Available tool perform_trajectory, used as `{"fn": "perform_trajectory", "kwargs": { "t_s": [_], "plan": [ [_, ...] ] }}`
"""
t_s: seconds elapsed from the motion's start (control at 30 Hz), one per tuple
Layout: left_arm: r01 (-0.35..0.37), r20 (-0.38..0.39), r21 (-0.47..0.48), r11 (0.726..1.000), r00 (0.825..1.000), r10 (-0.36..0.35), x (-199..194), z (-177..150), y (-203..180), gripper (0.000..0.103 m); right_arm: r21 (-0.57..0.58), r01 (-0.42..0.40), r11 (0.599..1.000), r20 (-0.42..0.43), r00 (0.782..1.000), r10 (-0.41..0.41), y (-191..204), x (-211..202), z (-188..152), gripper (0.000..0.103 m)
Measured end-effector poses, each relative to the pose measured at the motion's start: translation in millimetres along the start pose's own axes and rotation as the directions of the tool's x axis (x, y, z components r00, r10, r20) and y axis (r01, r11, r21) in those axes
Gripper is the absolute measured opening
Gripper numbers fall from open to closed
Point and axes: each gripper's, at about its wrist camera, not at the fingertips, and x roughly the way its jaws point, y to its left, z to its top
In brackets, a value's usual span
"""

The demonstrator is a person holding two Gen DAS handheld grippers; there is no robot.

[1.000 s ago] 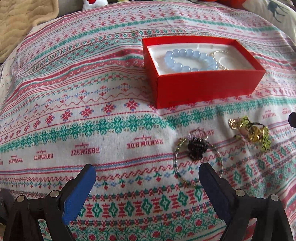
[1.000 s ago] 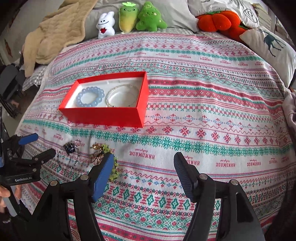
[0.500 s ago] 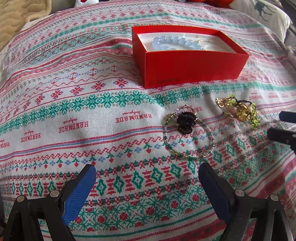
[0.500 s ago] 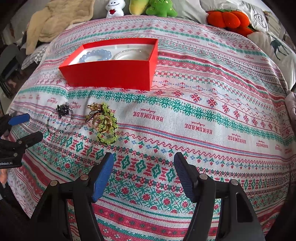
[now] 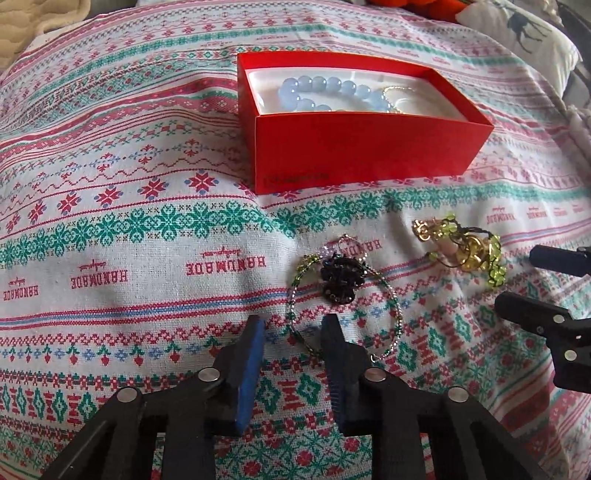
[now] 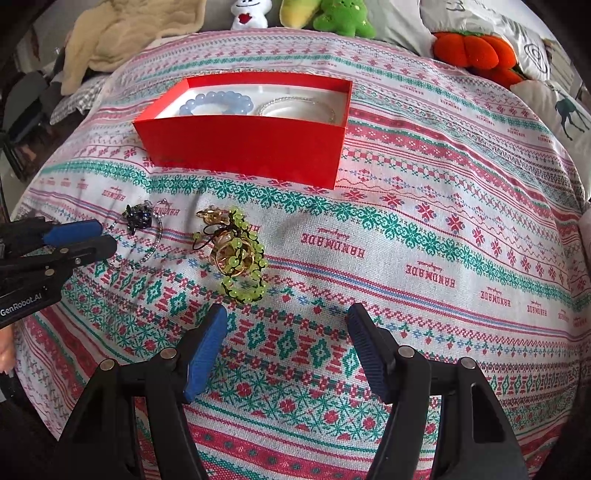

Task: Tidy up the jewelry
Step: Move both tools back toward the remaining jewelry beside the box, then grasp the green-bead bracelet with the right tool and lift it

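Observation:
A red box sits on the patterned bedspread and holds a blue bead bracelet and a thin pearl bracelet. In front of it lie a thin beaded hoop bracelet with a dark charm and a green-and-gold bead bracelet. My left gripper is narrowed, its jaws straddling the hoop's near left edge with a gap still showing. My right gripper is open and empty, just short of the green-and-gold bracelet; it also shows in the left wrist view.
Plush toys and an orange plush line the far edge of the bed. A beige blanket lies at the back left and a deer-print pillow at the right.
My left gripper has moved in to the hoop bracelet and its jaws have closed most of the way. My right gripper has come nearer the green-and-gold bracelet, still open.

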Motion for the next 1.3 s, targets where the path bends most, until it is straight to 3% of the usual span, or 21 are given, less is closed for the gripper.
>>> {"fn": "perform_trajectory", "kwargs": {
  "t_s": [0.13, 0.6, 0.8, 0.87, 0.93, 1.07, 1.3],
  "plan": [
    [-0.039, -0.005, 0.005, 0.999, 0.999, 0.039, 3, 2, 1, 0.003, -0.017, 0.007, 1.000, 0.006, 1.000, -0.007, 6, 3, 4, 0.070],
    [-0.036, 0.021, -0.055, 0.998, 0.999, 0.037, -12, -4, 20, 0.000, -0.026, -0.007, 1.000, 0.038, 0.999, 0.008, 12, 5, 8, 0.069],
    [-0.029, 0.023, -0.055, 0.998, 0.999, 0.031, -15, -4, 19, 0.000, -0.008, -0.032, 0.999, 0.032, 0.999, 0.032, 13, 10, 15, 0.045],
    [-0.030, 0.020, -0.052, 0.998, 0.999, 0.031, -15, -5, 17, 0.000, 0.002, -0.035, 0.999, 0.030, 0.999, 0.035, 12, 12, 17, 0.030],
    [-0.031, 0.015, -0.047, 0.998, 0.999, 0.032, -13, -5, 15, 0.000, 0.008, -0.036, 0.999, 0.028, 0.999, 0.036, 10, 13, 19, 0.022],
    [-0.033, 0.013, -0.046, 0.998, 0.999, 0.034, -12, -6, 15, 0.000, 0.022, -0.042, 0.999, 0.025, 0.999, 0.041, 8, 13, 19, 0.014],
    [-0.021, 0.034, -0.052, 0.998, 0.999, 0.023, -20, -4, 15, 0.000, 0.052, -0.096, 0.994, 0.028, 0.995, 0.094, 0, 3, 18, 0.011]
  ]
}}
